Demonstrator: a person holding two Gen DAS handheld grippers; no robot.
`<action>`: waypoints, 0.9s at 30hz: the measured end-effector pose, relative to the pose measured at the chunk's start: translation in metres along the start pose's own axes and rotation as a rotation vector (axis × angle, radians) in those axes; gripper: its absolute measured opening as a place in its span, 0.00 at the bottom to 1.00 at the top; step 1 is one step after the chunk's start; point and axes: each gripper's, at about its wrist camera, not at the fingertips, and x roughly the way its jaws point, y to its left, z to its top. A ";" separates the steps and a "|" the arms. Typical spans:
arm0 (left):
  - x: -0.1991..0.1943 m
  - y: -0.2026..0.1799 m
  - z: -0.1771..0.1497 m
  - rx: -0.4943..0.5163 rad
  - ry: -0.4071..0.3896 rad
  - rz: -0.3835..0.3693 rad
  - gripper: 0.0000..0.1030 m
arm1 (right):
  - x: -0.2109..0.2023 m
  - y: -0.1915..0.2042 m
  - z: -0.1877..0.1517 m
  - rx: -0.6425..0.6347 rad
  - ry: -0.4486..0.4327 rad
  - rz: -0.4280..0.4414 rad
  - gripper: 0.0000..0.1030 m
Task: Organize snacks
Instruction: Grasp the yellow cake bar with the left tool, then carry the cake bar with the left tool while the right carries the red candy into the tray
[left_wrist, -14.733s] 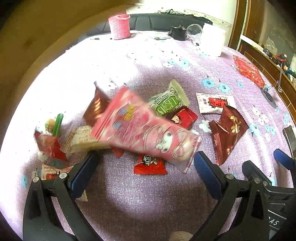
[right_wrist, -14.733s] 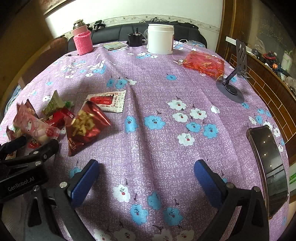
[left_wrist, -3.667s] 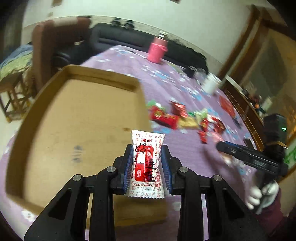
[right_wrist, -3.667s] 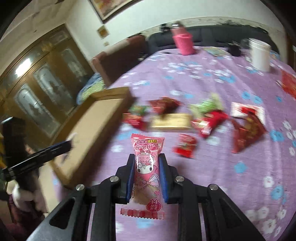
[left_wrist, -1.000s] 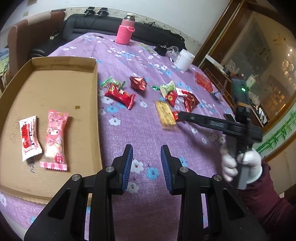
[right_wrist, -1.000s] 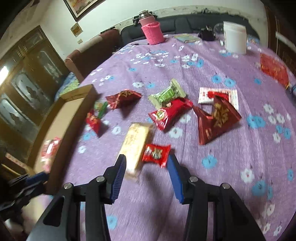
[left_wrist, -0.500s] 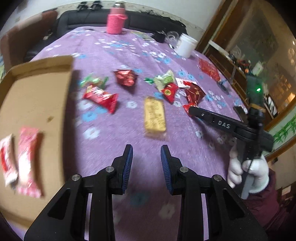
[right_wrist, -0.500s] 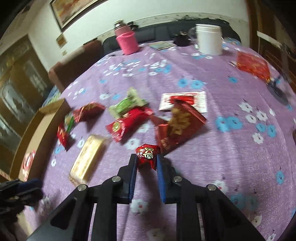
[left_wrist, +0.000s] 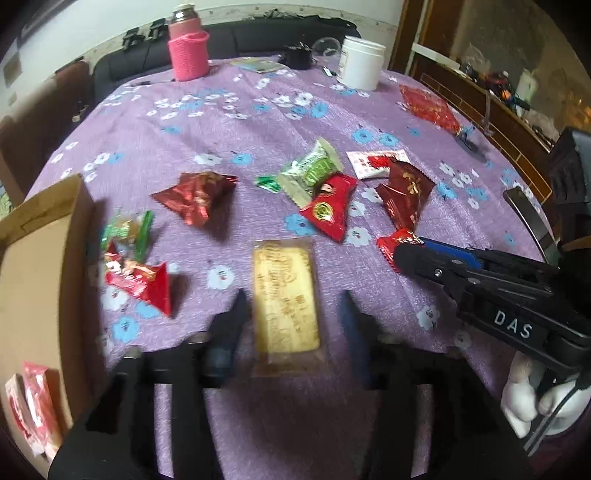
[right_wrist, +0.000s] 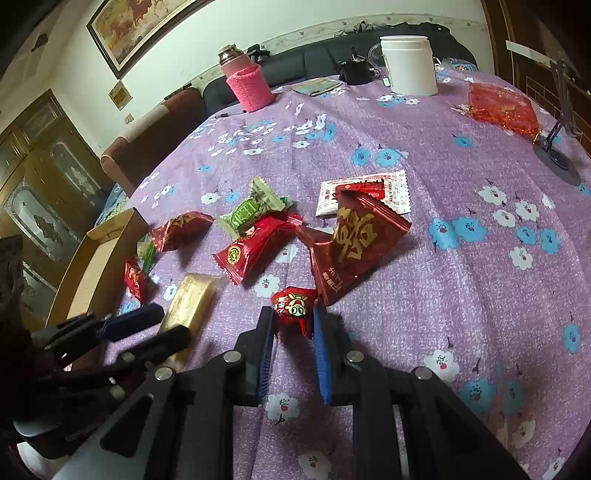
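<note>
Straddling the gold bar (left_wrist: 286, 295) on the desk (left_wrist: 258, 122), the left tongs (left_wrist: 293, 325) are spread, blurred, not yet gripping; the box (left_wrist: 33, 266) with two packets sits left. In the right view, the right tongs (right_wrist: 293, 325) pinch a small red candy (right_wrist: 293, 304). Likely next: close on the bar, then carry both to the box.

Glossy foil snack wrappers (right_wrist: 351, 247) lie on matt woven purple tablecloth (right_wrist: 461, 295) beside a plain cardboard box (left_wrist: 33, 266).
</note>
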 end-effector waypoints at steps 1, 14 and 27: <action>0.003 -0.002 0.000 0.006 0.007 -0.006 0.60 | 0.000 0.000 0.000 0.000 0.000 0.001 0.24; 0.003 0.007 -0.005 -0.024 -0.047 0.003 0.32 | -0.002 0.001 0.000 0.013 -0.016 0.024 0.24; -0.097 0.099 -0.050 -0.285 -0.217 -0.046 0.32 | -0.008 0.006 0.000 -0.018 -0.066 0.028 0.23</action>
